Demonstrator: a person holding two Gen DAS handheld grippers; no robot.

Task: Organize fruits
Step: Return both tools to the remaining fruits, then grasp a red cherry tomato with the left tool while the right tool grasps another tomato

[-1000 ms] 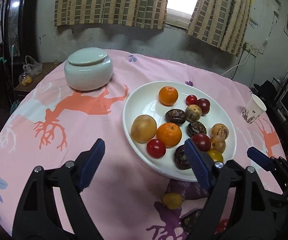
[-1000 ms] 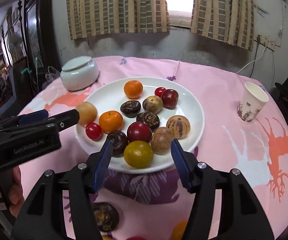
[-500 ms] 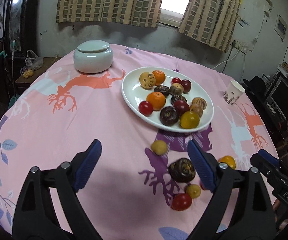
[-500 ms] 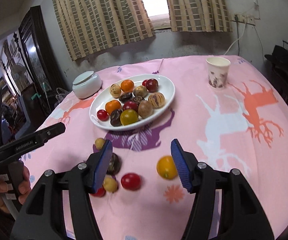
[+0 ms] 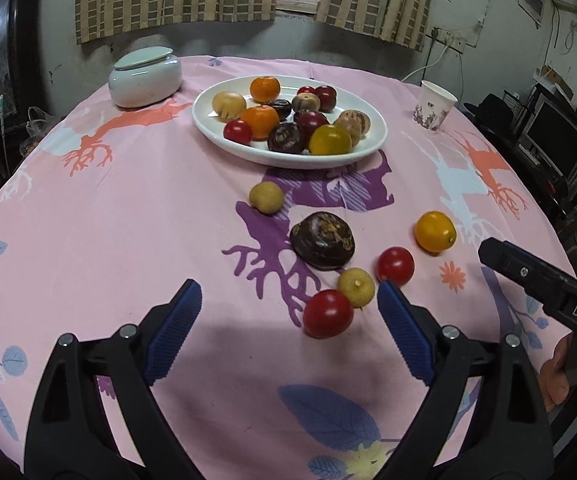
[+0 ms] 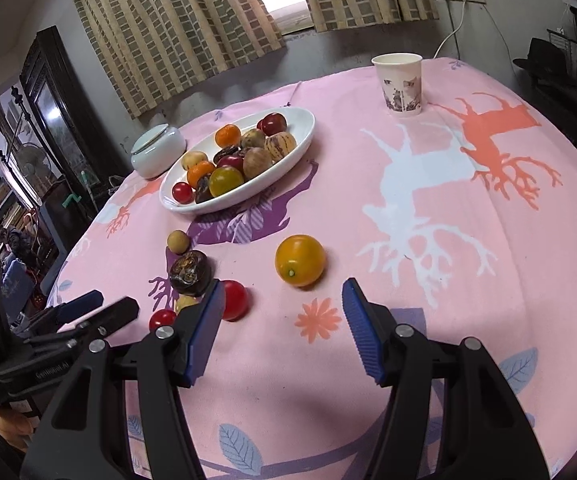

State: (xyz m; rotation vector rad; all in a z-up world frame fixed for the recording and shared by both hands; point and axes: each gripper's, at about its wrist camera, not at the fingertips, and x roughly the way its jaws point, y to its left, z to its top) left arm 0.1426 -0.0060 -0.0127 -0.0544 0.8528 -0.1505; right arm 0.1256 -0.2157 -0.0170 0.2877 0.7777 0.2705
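Observation:
A white oval plate [image 5: 368, 148] at the back of the pink tablecloth holds several fruits. Loose on the cloth lie a small tan fruit [image 5: 266, 197], a dark brown fruit [image 5: 323, 240], an orange-yellow fruit [image 5: 435, 231], two red tomatoes [image 5: 395, 266] [image 5: 327, 313] and a small yellow fruit [image 5: 356, 287]. My left gripper [image 5: 288, 292] stands open and empty, with the nearer tomato just beyond its right finger. My right gripper [image 6: 282, 292] is open and empty, just short of the orange-yellow fruit [image 6: 299, 260]. A red tomato [image 6: 234, 300] sits by its left finger.
A white lidded jar [image 5: 144, 76] stands at the back left and a paper cup [image 5: 434, 108] at the back right. The round table drops away on all sides. A dark cabinet is to the left, monitors to the right. A hand [image 5: 564, 380] holds the right gripper.
Both grippers have pulled back from the plate toward the near side of the table. The loose fruits have come into view. The left jaws stand slightly wider.

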